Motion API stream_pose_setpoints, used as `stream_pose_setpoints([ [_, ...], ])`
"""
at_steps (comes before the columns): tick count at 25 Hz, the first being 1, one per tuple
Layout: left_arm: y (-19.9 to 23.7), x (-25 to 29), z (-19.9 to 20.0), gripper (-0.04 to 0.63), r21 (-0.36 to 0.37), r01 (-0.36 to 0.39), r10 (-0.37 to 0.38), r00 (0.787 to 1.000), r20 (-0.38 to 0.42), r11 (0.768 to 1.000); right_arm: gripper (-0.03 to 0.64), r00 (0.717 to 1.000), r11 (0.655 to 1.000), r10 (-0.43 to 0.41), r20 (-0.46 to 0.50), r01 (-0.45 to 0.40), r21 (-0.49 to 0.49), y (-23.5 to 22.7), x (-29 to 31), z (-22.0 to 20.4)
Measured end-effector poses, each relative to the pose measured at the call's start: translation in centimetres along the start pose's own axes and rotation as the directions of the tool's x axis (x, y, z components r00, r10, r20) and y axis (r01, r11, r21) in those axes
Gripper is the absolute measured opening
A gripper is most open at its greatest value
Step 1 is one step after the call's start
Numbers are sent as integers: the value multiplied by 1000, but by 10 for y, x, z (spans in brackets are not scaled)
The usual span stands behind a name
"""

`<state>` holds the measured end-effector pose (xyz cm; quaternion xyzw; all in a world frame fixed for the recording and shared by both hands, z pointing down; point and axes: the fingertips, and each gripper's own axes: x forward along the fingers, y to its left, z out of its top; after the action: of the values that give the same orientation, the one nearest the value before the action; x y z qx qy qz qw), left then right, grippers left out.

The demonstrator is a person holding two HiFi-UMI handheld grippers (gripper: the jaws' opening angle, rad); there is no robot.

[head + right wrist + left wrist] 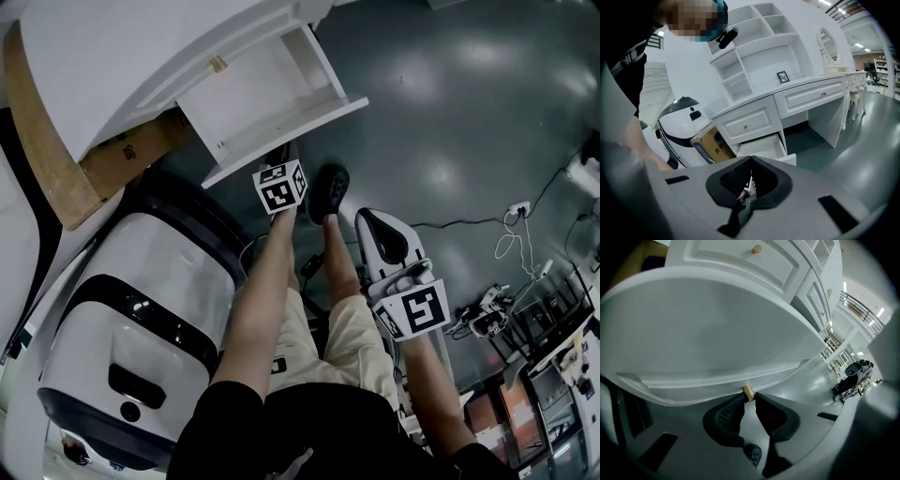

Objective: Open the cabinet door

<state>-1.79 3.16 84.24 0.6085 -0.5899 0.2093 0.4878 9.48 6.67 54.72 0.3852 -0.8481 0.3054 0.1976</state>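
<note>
left gripper view: left gripper point(749, 397) jaws pinch the wooden knob point(748, 392) of the drawer point(717, 333), already pulled out; next probably release. right gripper point(751, 164) jaws together, empty.

Two grippers, left point(749, 397) and right point(751, 161); one pulled-out drawer point(267, 98); one cardboard box point(710, 146); one picture frame point(783, 77)

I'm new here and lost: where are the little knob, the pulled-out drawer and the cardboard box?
knob point(748, 392): left gripper view, on its tan side.
pulled-out drawer point(251, 97): head view, on its bare inside floor.
cardboard box point(711, 148): right gripper view, on its printed side.
</note>
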Motion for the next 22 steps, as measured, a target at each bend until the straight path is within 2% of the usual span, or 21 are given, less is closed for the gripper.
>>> stream_pose_setpoints([
  [22, -13, -15, -40, 91, -24, -32, 32, 999, 5, 999, 18, 1000, 1000, 4, -13, -4, -10, -1, -11, -11],
])
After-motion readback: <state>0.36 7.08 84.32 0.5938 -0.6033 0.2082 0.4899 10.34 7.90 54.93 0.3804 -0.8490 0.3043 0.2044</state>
